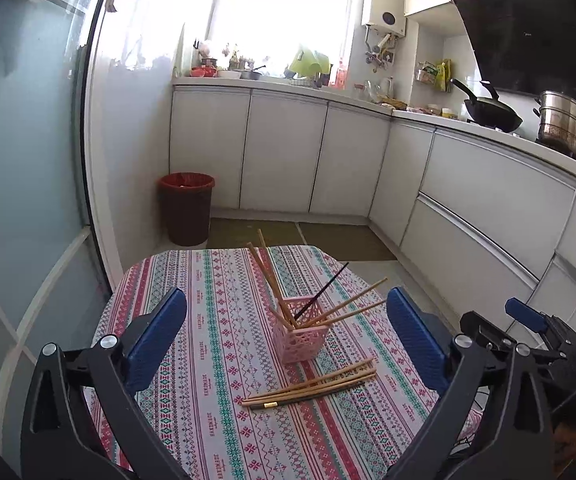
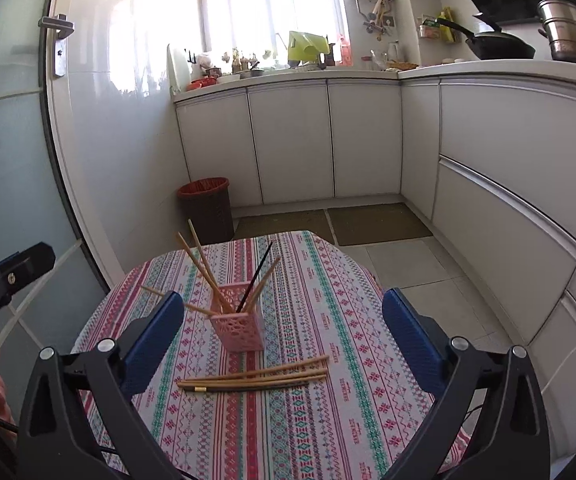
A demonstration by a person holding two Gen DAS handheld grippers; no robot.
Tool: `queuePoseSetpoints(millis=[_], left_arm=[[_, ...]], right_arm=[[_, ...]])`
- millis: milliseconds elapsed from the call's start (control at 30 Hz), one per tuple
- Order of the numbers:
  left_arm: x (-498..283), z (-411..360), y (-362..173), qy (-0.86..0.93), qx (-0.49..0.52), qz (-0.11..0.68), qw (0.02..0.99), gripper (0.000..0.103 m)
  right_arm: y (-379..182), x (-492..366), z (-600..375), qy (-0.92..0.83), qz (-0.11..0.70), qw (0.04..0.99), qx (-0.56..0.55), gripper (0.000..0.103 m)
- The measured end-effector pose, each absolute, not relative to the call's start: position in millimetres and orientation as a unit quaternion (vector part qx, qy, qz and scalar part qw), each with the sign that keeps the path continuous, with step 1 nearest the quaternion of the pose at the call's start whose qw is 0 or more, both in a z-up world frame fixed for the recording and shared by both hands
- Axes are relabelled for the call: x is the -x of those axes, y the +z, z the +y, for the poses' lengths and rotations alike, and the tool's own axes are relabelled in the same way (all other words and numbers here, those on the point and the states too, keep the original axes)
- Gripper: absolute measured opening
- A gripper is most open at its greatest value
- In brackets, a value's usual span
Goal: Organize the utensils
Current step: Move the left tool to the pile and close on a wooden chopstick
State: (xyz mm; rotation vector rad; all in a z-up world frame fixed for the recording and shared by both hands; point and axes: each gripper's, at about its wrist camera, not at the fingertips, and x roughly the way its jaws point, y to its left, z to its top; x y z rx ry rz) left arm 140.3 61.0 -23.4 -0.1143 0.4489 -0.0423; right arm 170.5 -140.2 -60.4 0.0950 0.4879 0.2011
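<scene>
A pink lattice holder (image 1: 302,338) (image 2: 239,326) stands upright in the middle of the patterned tablecloth (image 1: 215,320) (image 2: 328,320). Several wooden chopsticks and one black chopstick lean out of it. In front of it a loose bundle of chopsticks (image 1: 312,386) (image 2: 255,378), wooden ones and one dark one, lies flat on the cloth. My left gripper (image 1: 287,294) is open, hovering short of the bundle with nothing between its blue pads. My right gripper (image 2: 283,296) is open as well and holds nothing. Each gripper also shows at the edge of the other's view.
A dark bin with a red liner (image 1: 187,208) (image 2: 207,208) stands on the floor beyond the table's far edge. White cabinets run along the back and right, with a wok (image 1: 492,114) and a steel pot (image 1: 564,128) on the counter. A glass door is at the left.
</scene>
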Motion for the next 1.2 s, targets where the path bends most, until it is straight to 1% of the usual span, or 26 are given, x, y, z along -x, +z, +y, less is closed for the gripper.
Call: queuePoseSetpoints(millis=[133,233,333,400,533,800,867,967,1000,1033,1067,1100,1133,1200], left_arm=[[-147,43,-39,-0.050,0.028,0.265,0.963,0.096],[-164,19,-64,-0.098,-0.013,0.336,0.937,0.096],[-177,-12,-100,-0.142,-0.084,0.407,0.898,0.096],[-183,-30,-123,-0.155,-0.135,0.431,0.879,0.096],[-200,-49,-157,-0.176,-0.183,0.463,0.849,0.096],[-242,-78,-202,-0.201,-0.208,0.506,0.813,0.096],[-249,-87,-209,-0.222,-0.209,0.511,0.804,0.096],[-257,-100,-218,-0.269,-0.212,0.516,0.785,0.094],[-259,-105,-221,-0.285,-0.215,0.519,0.777,0.091],[-262,-108,-224,-0.300,-0.216,0.525,0.766,0.083],[-267,-110,-230,-0.312,-0.217,0.536,0.754,0.078],[-272,-113,-234,-0.316,-0.218,0.547,0.744,0.065],[-278,-113,-240,-0.316,-0.217,0.560,0.735,0.058],[-288,-113,-246,-0.325,-0.204,0.571,0.726,0.056]], right_arm=[[-87,-155,-146,0.128,0.276,0.952,-0.039,0.097],[-115,-147,-147,0.156,0.308,0.938,-0.037,0.097],[-142,-140,-155,0.177,0.336,0.923,-0.055,0.097],[-157,-137,-164,0.182,0.350,0.916,-0.075,0.097],[-177,-142,-187,0.168,0.368,0.908,-0.111,0.097],[-192,-154,-230,0.126,0.370,0.907,-0.155,0.097],[-197,-156,-238,0.121,0.378,0.902,-0.172,0.097],[-197,-155,-249,0.116,0.369,0.902,-0.194,0.097],[-198,-155,-251,0.111,0.368,0.902,-0.198,0.097],[-199,-156,-253,0.107,0.368,0.901,-0.202,0.097],[-200,-156,-255,0.105,0.369,0.900,-0.206,0.097],[-201,-157,-257,0.104,0.369,0.900,-0.210,0.097],[-202,-157,-258,0.103,0.368,0.899,-0.212,0.097],[-202,-158,-259,0.101,0.367,0.900,-0.213,0.097]])
